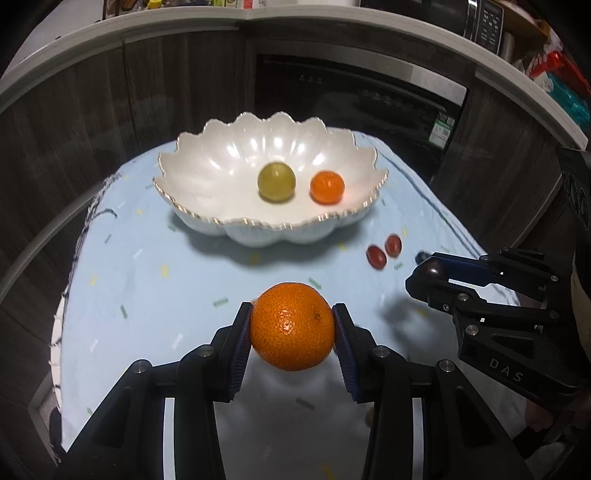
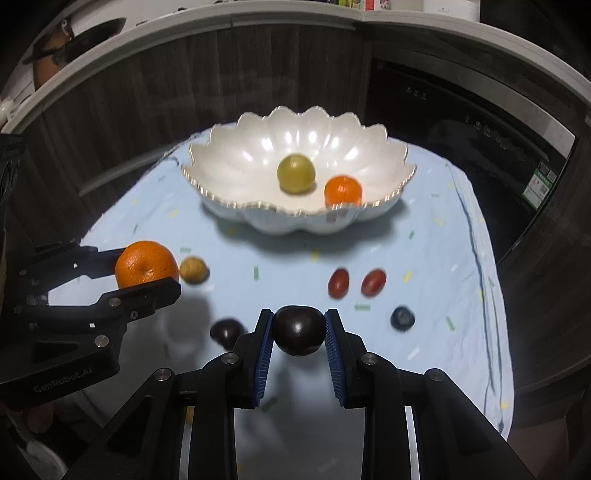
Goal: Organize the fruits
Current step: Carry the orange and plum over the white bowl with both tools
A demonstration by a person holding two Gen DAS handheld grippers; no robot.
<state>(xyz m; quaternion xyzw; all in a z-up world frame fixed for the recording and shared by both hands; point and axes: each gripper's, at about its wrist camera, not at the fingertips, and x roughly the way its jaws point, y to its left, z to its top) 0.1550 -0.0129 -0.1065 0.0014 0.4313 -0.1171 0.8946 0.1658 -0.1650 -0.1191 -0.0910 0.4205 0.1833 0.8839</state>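
My left gripper (image 1: 292,325) is shut on a large orange (image 1: 292,325), held above the cloth in front of the white scalloped bowl (image 1: 207,162). It also shows in the right wrist view (image 2: 147,264). My right gripper (image 2: 298,330) is shut on a dark plum (image 2: 298,330), also seen at the right of the left wrist view (image 1: 433,270). The bowl (image 2: 236,155) holds a green fruit (image 2: 296,173) and a small orange (image 2: 342,190). On the cloth lie two red cherry tomatoes (image 2: 338,283) (image 2: 373,282), a blueberry (image 2: 402,317), a walnut (image 2: 193,269) and another dark fruit (image 2: 227,331).
The fruits lie on a light blue cloth (image 2: 436,240) over a small table. Dark wood cabinets (image 1: 74,122) and a black appliance (image 1: 362,96) stand behind it, under a curved white counter edge (image 2: 258,18).
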